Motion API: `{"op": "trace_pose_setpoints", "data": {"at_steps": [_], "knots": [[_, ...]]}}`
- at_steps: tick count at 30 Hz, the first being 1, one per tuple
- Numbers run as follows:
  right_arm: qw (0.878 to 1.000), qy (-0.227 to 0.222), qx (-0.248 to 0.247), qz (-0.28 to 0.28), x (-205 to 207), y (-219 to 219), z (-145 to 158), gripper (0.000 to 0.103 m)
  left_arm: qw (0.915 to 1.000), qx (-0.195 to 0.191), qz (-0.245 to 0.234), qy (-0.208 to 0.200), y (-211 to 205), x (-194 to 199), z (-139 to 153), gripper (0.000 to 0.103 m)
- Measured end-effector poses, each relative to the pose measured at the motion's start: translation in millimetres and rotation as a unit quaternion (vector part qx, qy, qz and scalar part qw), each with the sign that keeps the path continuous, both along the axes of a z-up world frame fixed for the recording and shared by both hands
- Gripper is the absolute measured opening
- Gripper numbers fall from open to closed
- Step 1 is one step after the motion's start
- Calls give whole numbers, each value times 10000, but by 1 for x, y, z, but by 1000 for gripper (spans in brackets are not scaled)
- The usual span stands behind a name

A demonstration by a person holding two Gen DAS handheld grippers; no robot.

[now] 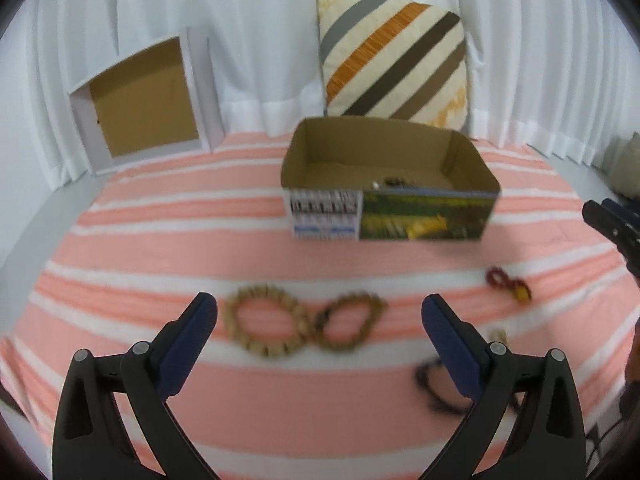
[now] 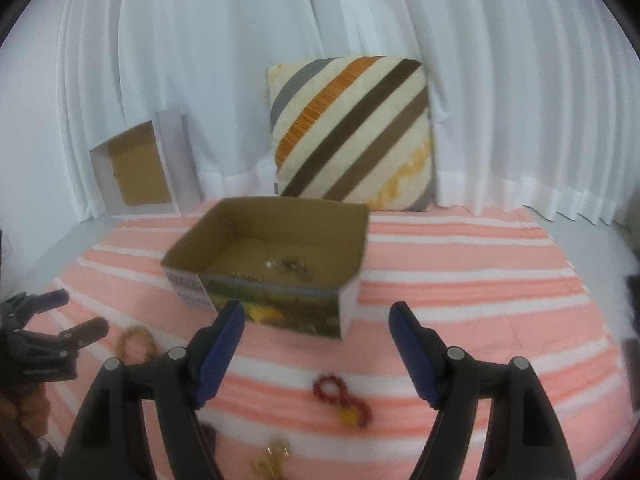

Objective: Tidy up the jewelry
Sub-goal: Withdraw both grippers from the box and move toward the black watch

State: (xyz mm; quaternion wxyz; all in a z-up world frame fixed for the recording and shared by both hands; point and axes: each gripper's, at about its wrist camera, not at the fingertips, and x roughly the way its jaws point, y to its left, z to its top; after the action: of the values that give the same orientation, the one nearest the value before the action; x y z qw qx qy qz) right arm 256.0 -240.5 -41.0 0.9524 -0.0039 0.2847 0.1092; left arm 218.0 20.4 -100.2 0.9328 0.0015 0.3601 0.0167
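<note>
While both my grippers hang spread and empty, my left gripper (image 1: 320, 320) is nearer the beaded bracelets (image 1: 304, 320), lying crosswise between its jaws, short of the bedspread's (image 1: 240, 240) near edge.

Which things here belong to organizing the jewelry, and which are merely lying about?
Belong to the job:
- open cardboard box, a few pieces inside
- two tan bead bracelets
- red bead bracelet
- dark bead bracelet
- small gold piece

Just lying about:
- striped cushion
- box lid against the curtain
</note>
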Motion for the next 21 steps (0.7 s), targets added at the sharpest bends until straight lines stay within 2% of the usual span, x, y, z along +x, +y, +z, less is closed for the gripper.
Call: {"op": "trace_pose_setpoints", "data": {"at_steps": [4,7,10,12,15,18,21], "knots": [[9998,-106,-125,-145,-36,-7,-11,76,9999,-6,-104,100,-7,-26,-16,102],[9996,-195,-113,-179,-58,-13,-21,78,9981,-9,-352,501,-16,-42,-35,101],[9997,-185,-82,-103,-81,-18,-34,85,9972,92,-366,653,-23,-56,-54,101],[9998,-105,-141,-117,-94,-21,-45,85,9969,162,-324,702,-25,-61,-66,101],[9991,255,-322,45,-110,-21,-70,85,9957,32,-443,809,-27,-66,-82,102],[9981,486,-342,134,-123,-22,-92,85,9948,252,-515,838,-36,-71,-96,102],[9955,825,-463,76,-130,-23,-112,85,9926,298,-630,996,-43,-72,-109,102]]}}
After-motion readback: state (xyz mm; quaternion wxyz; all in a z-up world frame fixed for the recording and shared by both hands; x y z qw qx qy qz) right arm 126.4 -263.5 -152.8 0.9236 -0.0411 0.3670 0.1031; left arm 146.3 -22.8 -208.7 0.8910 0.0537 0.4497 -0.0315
